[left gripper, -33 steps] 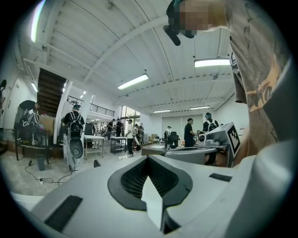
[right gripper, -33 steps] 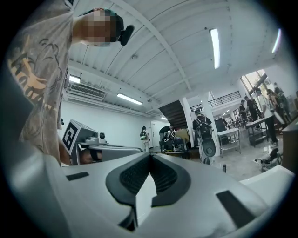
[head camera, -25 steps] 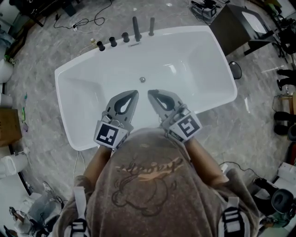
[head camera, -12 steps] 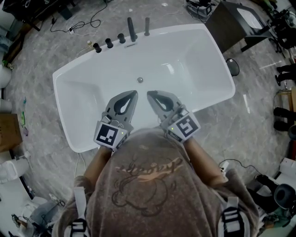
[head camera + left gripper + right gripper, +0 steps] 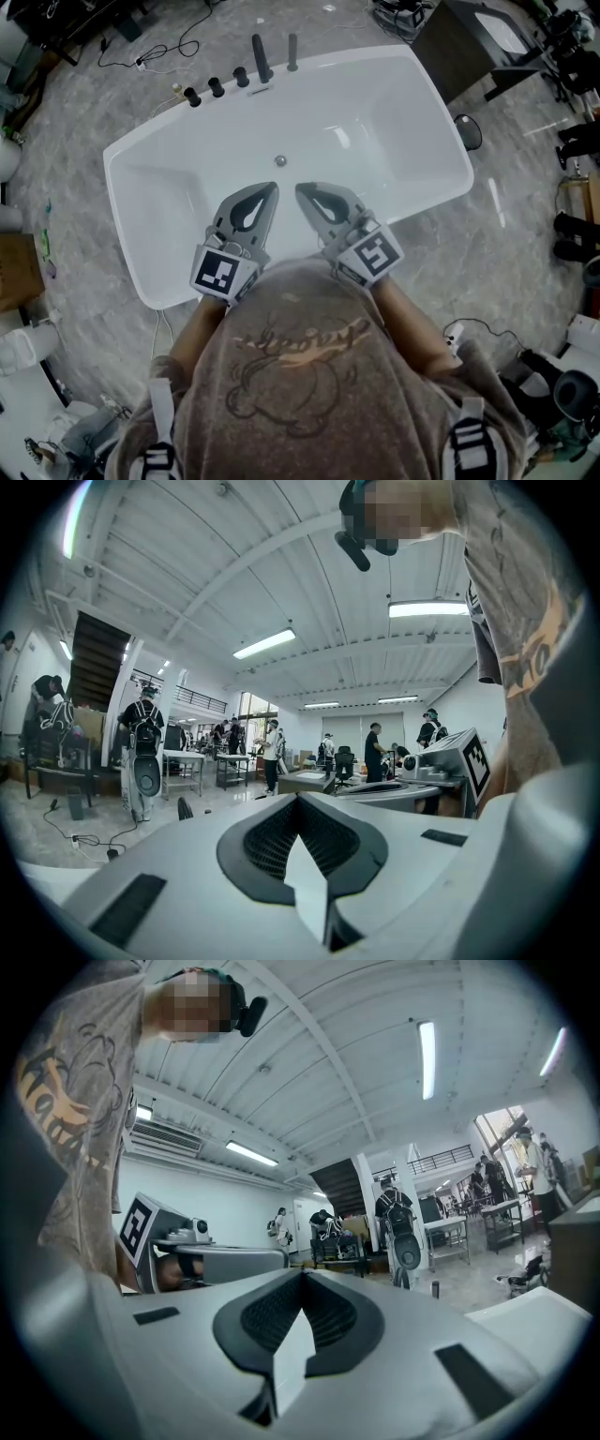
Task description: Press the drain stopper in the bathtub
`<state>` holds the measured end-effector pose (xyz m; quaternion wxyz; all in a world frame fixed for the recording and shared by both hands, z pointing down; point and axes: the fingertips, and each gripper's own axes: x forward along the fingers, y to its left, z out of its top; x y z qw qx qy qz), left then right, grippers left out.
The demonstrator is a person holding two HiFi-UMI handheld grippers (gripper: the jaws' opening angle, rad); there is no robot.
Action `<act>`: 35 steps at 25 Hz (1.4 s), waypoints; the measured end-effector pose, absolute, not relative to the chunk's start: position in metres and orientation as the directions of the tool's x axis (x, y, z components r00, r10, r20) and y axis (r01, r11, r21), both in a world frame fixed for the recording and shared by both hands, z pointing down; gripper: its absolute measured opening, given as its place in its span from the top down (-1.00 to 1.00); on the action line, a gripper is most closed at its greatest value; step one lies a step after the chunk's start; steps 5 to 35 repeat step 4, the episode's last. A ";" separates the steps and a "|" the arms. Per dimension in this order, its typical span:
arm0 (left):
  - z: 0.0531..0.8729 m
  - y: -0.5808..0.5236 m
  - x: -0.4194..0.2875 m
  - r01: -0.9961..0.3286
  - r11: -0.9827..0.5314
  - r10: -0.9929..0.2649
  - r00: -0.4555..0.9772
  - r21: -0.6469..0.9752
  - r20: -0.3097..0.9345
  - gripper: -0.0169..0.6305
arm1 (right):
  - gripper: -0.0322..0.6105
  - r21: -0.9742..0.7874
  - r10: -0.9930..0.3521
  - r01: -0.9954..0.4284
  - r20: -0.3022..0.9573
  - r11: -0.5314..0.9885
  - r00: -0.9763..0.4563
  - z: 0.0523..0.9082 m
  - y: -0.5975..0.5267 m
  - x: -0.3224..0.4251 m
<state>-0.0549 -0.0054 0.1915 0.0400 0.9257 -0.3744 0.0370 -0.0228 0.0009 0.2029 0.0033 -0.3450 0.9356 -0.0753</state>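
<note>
Two grippers hang side by side over the near long edge of the white bathtub [image 5: 375, 122], close to the person's chest. The left gripper [image 5: 273, 187] has its claw pressed together with nothing in it, and its own view [image 5: 300, 797] shows the tips meeting against a background of workshop and ceiling. The right gripper [image 5: 299, 187] is likewise closed on nothing [image 5: 302, 1274]. Both gripper views look out across the room, not down, so the claws appear to point roughly level rather than into the tub. The drain stopper [image 5: 279, 160] is a small round metal disc on the tub floor, about midway along its length and towards the far long edge, where the faucet set [image 5: 258, 58] stands on the rim. It lies beyond the tips of both grippers and apart from them. Over the last second the tub has drifted slightly up and left in the head view, while the grippers have kept their place, so the head seems to have shifted rather than the tools. The gap from the tips to the stopper looks unchanged, so neither claw has closed on it in that time. The stopper is too small here to tell whether it sits raised or pushed down. This scene would fit closed claws held ready ahead of a press, or drawn back to the near edge after one.
</note>
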 end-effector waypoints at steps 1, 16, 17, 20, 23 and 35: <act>0.191 -0.006 -0.054 -0.696 -0.716 -0.690 0.717 0.048 0.099 0.95 | 0.91 -0.144 -0.646 -0.645 0.045 0.751 -0.762 0.203 0.001 -0.023; 0.188 -0.006 -0.052 -0.695 -0.717 -0.689 0.718 0.052 0.096 0.95 | 0.91 -0.144 -0.645 -0.644 0.047 0.751 -0.763 0.202 0.000 -0.023; 0.188 -0.006 -0.052 -0.695 -0.717 -0.689 0.718 0.052 0.096 0.95 | 0.91 -0.144 -0.645 -0.644 0.047 0.751 -0.763 0.202 0.000 -0.023; 0.188 -0.006 -0.052 -0.695 -0.717 -0.689 0.718 0.052 0.096 0.95 | 0.91 -0.144 -0.645 -0.644 0.047 0.751 -0.763 0.202 0.000 -0.023; 0.188 -0.006 -0.052 -0.695 -0.717 -0.689 0.718 0.052 0.096 0.95 | 0.91 -0.144 -0.645 -0.644 0.047 0.751 -0.763 0.202 0.000 -0.023; 0.188 -0.006 -0.052 -0.695 -0.717 -0.689 0.718 0.052 0.096 0.95 | 0.91 -0.144 -0.645 -0.644 0.047 0.751 -0.763 0.202 0.000 -0.023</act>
